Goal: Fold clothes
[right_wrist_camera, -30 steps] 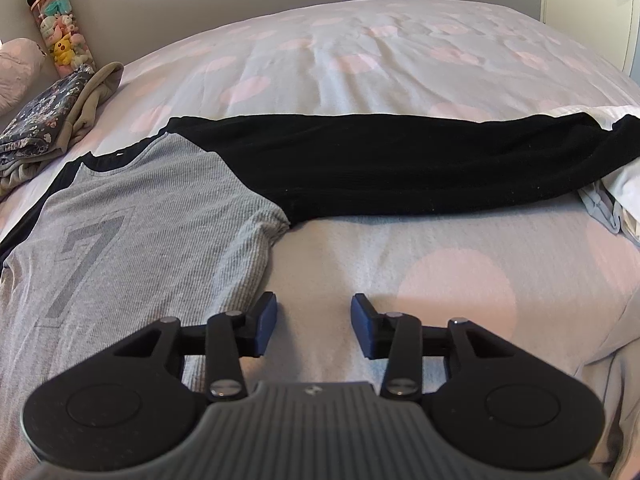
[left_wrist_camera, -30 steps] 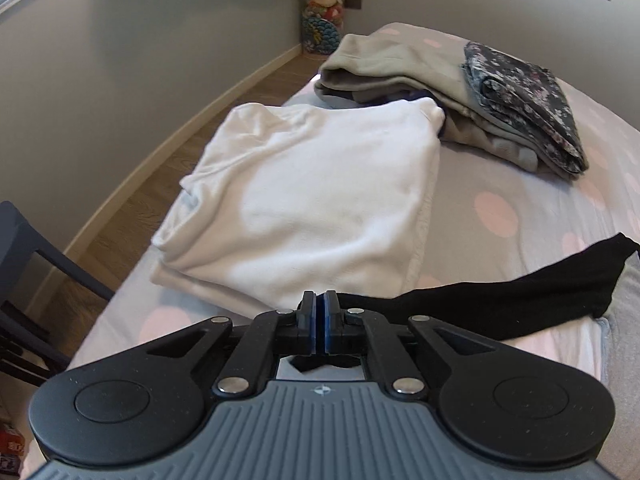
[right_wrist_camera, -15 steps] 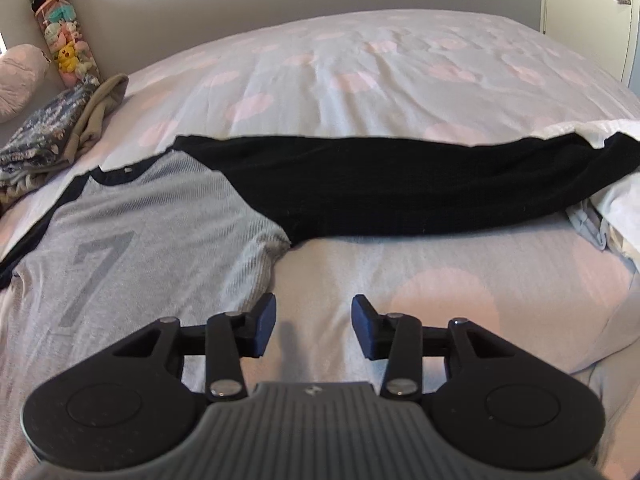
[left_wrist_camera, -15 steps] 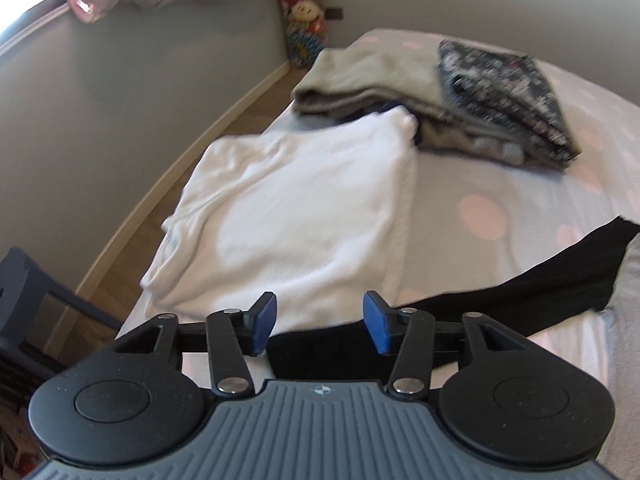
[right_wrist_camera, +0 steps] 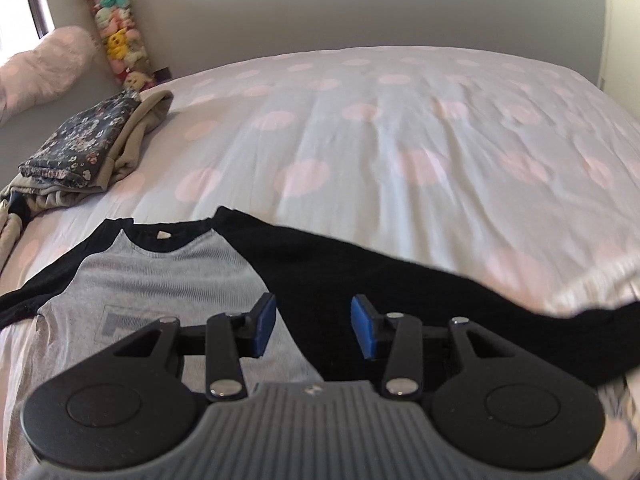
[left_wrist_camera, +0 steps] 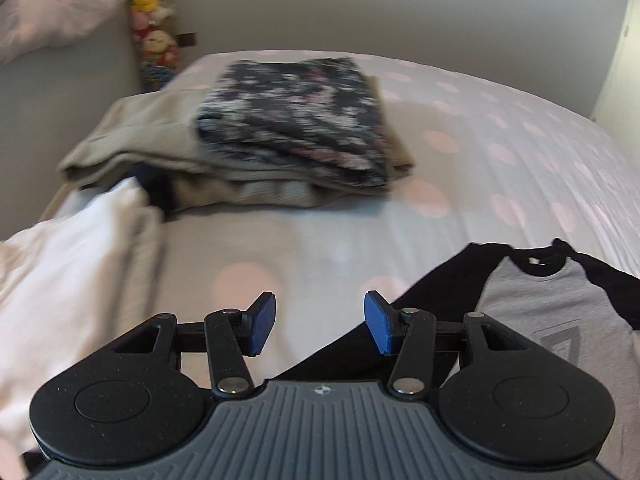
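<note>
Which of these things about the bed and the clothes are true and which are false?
1. The left hand-held gripper is shut on the black sleeve. False: it is open and holds nothing.
2. The shirt is grey with black sleeves. True.
3. The flowery cloth lies on top of the beige clothes. True.
4. The bed cover has green stripes. False: it has pink dots.
5. The right hand-held gripper is open. True.
6. The shirt is already folded up small. False: it lies spread out flat, sleeves out to the sides.
</note>
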`<state>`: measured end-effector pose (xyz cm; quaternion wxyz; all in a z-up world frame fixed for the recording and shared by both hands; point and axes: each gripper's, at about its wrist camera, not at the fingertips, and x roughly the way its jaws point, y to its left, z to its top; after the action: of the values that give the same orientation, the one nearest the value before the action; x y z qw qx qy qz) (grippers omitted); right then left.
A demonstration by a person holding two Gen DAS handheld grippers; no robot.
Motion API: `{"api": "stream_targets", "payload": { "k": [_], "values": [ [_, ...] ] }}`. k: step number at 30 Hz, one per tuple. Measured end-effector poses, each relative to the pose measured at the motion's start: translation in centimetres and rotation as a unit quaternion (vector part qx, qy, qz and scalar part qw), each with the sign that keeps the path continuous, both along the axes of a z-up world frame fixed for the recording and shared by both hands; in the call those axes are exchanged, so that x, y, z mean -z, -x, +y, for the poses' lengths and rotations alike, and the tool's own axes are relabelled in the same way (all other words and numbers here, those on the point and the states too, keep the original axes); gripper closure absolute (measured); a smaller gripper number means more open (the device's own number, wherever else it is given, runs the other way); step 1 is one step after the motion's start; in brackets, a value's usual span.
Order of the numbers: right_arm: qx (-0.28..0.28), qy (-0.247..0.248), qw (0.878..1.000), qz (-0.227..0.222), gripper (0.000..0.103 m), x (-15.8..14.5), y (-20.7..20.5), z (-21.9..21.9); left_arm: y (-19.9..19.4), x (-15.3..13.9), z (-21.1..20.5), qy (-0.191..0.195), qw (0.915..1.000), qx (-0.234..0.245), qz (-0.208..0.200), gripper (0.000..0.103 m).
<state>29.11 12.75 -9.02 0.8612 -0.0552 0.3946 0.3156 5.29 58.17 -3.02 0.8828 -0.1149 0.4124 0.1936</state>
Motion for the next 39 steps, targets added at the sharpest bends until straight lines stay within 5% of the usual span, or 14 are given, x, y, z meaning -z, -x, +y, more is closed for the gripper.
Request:
{"api": "stream_targets", "payload": {
  "k": [9, 17, 22, 28, 34, 39],
  "values": [
    [-0.077, 0.029, 0.997, -0.001, 0.058, 2.0, -4.9, 7.5, -10.8, 6.3, -3.3, 0.040, 0.9962, 0.077, 0.008, 0.051],
    [-0.128, 0.035, 0.991, -0.003, 0.058, 4.6, -7.9, 14.0, -16.4, 11.3, -4.9, 0.059, 0.9910, 0.115, 0.036, 0.050],
    [-0.148, 0.029, 0.988, 0.015, 0.059, 6.3, -8.2, 15.9, -16.5, 11.3, -5.7, 0.078, 0.9874, 0.137, 0.008, 0.049],
    [-0.158, 0.041, 0.987, -0.014, 0.098, 5.5, -6.4, 15.5, -16.7, 11.1, -8.3, 0.059, 0.9851, 0.162, 0.003, 0.097],
    [-0.117, 0.024, 0.989, -0.092, 0.099, 1.6, -6.7, 14.7, -17.0, 8.0, -8.5, 0.012, 0.9904, 0.128, -0.051, 0.100],
    [-0.111, 0.048, 0.988, -0.099, 0.099, 2.2, -7.8, 16.6, -19.3, 8.9, -9.0, -0.013, 0.9914, 0.130, -0.014, 0.100]
  ]
}}
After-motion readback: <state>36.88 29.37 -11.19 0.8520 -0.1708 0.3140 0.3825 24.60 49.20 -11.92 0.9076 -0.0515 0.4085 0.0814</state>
